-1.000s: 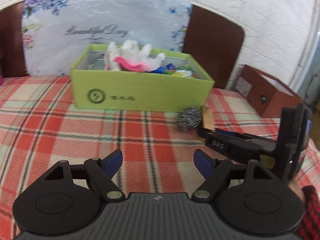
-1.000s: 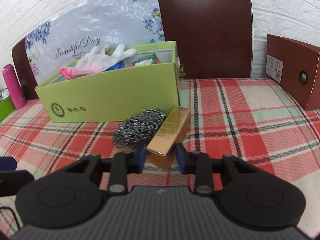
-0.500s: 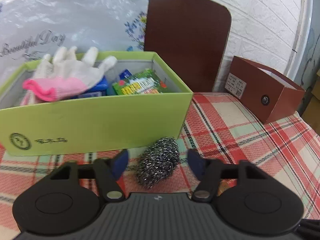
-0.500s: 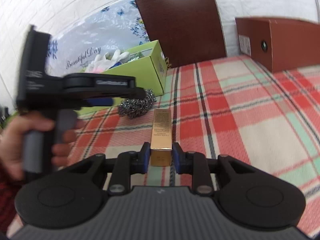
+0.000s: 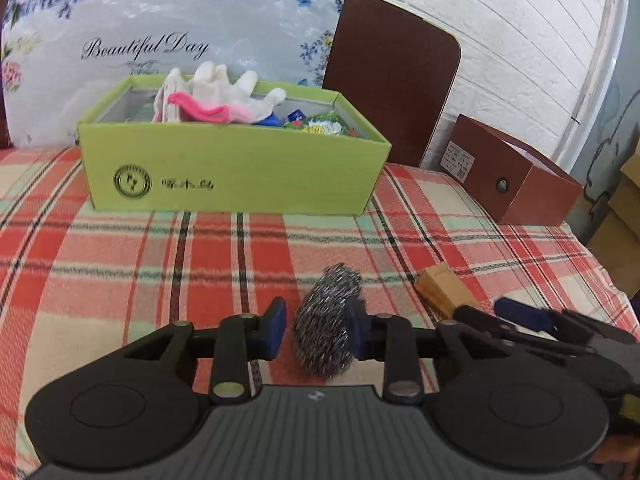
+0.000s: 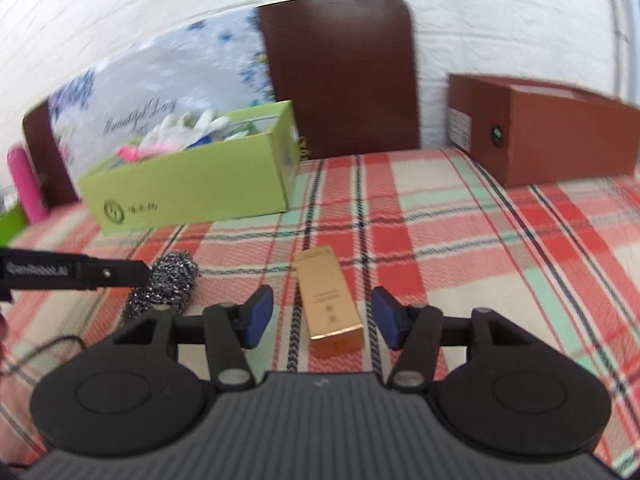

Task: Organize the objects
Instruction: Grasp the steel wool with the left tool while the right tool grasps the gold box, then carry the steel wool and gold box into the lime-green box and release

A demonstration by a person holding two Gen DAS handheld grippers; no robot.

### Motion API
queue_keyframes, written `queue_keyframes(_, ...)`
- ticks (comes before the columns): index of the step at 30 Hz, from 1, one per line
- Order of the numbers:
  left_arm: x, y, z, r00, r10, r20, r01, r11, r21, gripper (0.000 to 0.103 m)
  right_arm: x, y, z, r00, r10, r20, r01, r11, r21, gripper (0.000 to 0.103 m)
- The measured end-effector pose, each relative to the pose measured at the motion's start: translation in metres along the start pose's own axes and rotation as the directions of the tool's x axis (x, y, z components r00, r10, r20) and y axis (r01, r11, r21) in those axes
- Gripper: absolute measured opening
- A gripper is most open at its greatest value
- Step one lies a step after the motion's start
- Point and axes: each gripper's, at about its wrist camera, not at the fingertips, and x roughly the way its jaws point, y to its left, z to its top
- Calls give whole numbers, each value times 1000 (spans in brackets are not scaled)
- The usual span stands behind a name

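My left gripper (image 5: 316, 330) tilts down over the plaid cloth (image 5: 100, 260) towards the far wall. Its jaws have just been closing and now stand about half shut on the steel scourer (image 5: 326, 320). The right pad presses into the wire; on the left side I see a thin sliver of gap, so the hold looks light.

At 3 o'clock of it, my right gripper (image 6: 322, 318) points the same slanted way, roughly level with the left one and close beside it. Its jaws have just been opening, and the blue pads stand clear on both sides of the gold carton (image 6: 326, 300). The carton lies flat on the cloth between them, long side pointing to 12 o'clock, gripped by nothing.

Farther out, at 11 o'clock from the left gripper, the green box (image 5: 240, 176) sits open on the cloth with a white-and-pink glove (image 5: 216, 96) heaped on its contents. At 2 o'clock a brown box (image 5: 508, 176) stands by the wall, and a dark chair back (image 5: 392, 88) rises at 1 o'clock behind the green box.
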Motion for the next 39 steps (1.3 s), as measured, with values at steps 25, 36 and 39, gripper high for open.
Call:
queue_keyframes(25, 35, -8, -1, 999, 7, -33, -5, 999, 43, 45, 17, 23, -12, 995, -19, -102, 11, 997, -76, 40)
queue_keyframes(36, 10, 2, 0, 1000, -9, -15, 9, 1000, 10, 39, 6, 31, -12, 993, 53, -110, -61, 996, -70, 29)
queue_keyframes(39, -5, 8, 7, 1000, -13, 19, 13, 1000, 5, 39, -3, 40, -3, 993, 91, -78, -97, 993, -73, 29)
